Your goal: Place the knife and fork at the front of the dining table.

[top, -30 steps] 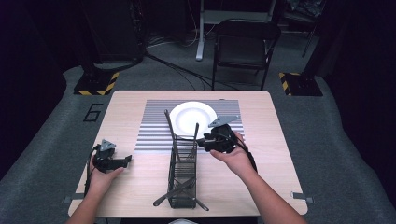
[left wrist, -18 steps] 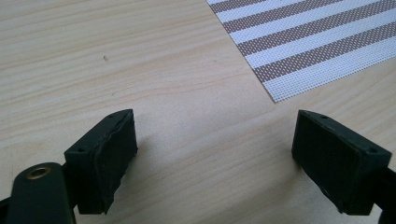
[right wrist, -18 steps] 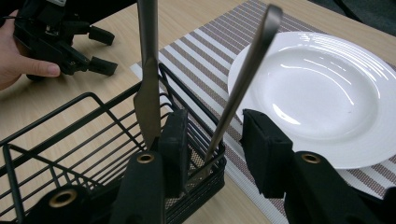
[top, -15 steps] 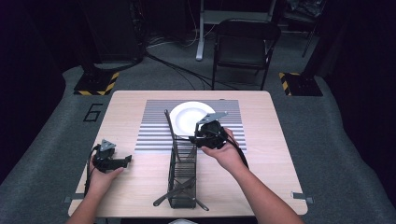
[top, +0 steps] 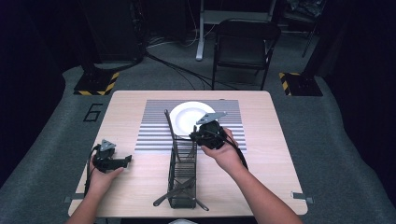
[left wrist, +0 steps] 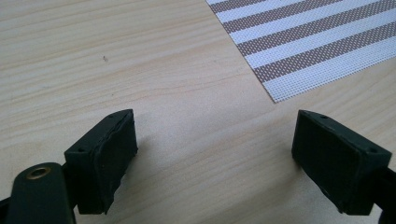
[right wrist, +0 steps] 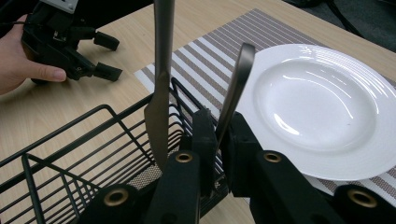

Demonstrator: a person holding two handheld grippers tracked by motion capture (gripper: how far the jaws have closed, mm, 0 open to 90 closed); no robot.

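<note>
Working at the wooden table (top: 261, 154), biggest item first. Striped placemat (top: 154, 130) lies across the far middle of it, white plate (top: 187, 116) sits on the mat. In my right gripper view the plate (right wrist: 322, 107) is just beyond the jaws, to their right, empty and glossy.

Black wire rack (top: 183, 177) stands on the table in front of the plate, long axis running toward me, far end reaching onto the mat. Dark utensils lie low in its near end, handles poking out past the base; can't tell what kind.

My right gripper (top: 205, 135) is at the rack's far end, next to the plate's near rim. Right gripper view: jaws have just been closing and are now clamped on a thin dark utensil handle (right wrist: 236, 81), pads pressing it from both sides. Handle stands up out of the jaws, leaning slightly right, top end over the plate rim. Beside it, left of the jaws, a knife (right wrist: 160, 84) stands upright in the rack (right wrist: 70, 140), blade down, not in my grip.

My left gripper (top: 111, 161) rests on bare table, well apart from the rack, near the mat's near-left corner. Left gripper view: jaws spread wide, nothing between them, just wood grain and the mat corner (left wrist: 317, 42) ahead. Right gripper view also catches it (right wrist: 100, 56) across the table, jaws apart, my hand (right wrist: 23, 60) wrapped round its body.
</note>
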